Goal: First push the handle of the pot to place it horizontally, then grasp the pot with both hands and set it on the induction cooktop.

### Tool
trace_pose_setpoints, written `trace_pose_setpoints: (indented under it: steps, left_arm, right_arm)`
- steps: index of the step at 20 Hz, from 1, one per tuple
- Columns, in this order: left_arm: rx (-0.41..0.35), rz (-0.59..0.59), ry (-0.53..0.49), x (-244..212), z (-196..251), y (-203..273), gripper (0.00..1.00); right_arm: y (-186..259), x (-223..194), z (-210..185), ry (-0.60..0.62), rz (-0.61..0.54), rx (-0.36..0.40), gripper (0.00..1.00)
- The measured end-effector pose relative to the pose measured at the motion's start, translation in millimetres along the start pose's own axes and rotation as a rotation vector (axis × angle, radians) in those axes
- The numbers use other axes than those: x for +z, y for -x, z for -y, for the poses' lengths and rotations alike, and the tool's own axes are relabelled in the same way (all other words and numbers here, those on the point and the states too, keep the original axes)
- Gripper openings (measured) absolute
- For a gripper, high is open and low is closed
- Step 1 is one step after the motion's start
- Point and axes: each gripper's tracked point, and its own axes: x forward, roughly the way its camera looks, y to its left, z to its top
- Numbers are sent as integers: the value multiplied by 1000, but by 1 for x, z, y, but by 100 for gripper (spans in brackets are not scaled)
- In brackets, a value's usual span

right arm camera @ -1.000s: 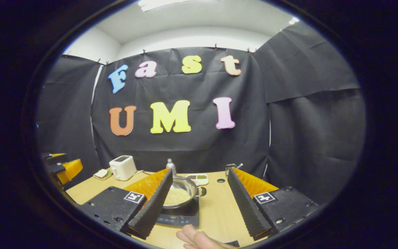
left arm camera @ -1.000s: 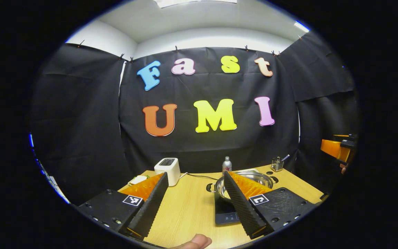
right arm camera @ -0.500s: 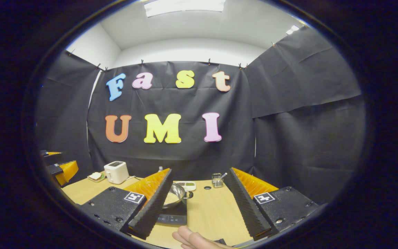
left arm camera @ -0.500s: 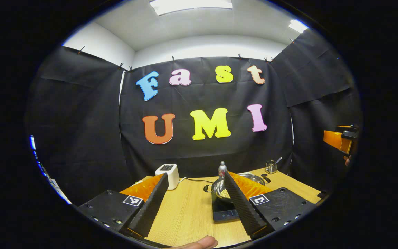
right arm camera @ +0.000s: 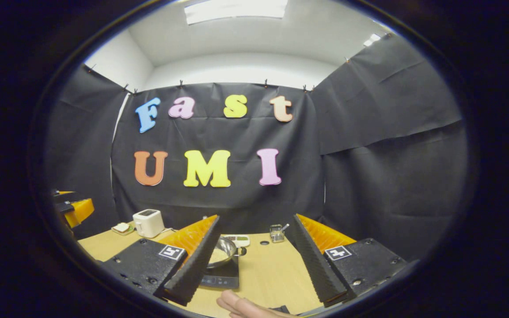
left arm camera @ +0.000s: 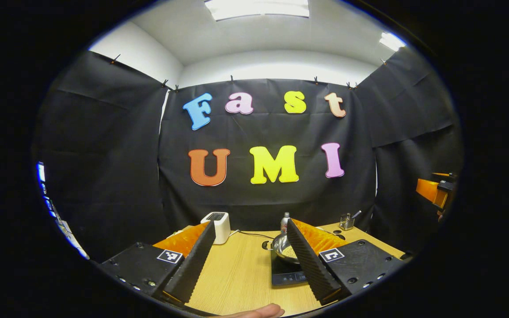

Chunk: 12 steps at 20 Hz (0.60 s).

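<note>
A steel pot [left arm camera: 282,250] with grains inside sits on the black induction cooktop [left arm camera: 286,277] on the wooden table. One small side handle [left arm camera: 265,244] points left. My left gripper [left arm camera: 250,226] hovers open, well back from the pot, its right finger partly hiding the pot. In the right gripper view the pot [right arm camera: 222,257] rests on the cooktop [right arm camera: 220,280] with a handle [right arm camera: 241,251] on its right side. My right gripper [right arm camera: 256,219] is open and holds nothing, and its left finger covers part of the pot.
A white toaster [left arm camera: 216,226] stands at the back left, with a bottle [left arm camera: 284,220] and a utensil cup [left arm camera: 346,221] along the back edge. A small tray [right arm camera: 239,240] and a plate [right arm camera: 122,228] lie on the table. The other gripper [left arm camera: 433,192] hangs far right. A hand [right arm camera: 241,307] shows below.
Both grippers have drawn back and away from the pot, which now looks smaller and farther off. The pot stays on the cooktop, and both grippers stay open.
</note>
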Motion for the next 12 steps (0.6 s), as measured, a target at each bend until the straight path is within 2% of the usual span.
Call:
trace_pose_setpoints:
  steps: [7,12]
  left_arm:
    - [-20,8,35,1,2,2,96]
    - [-30,-2,27,-2,4,1,96]
  right_arm:
    - [2,-5,5,-7,-9,-25,100]
    - [0,-17,-1,8,-40,-14,100]
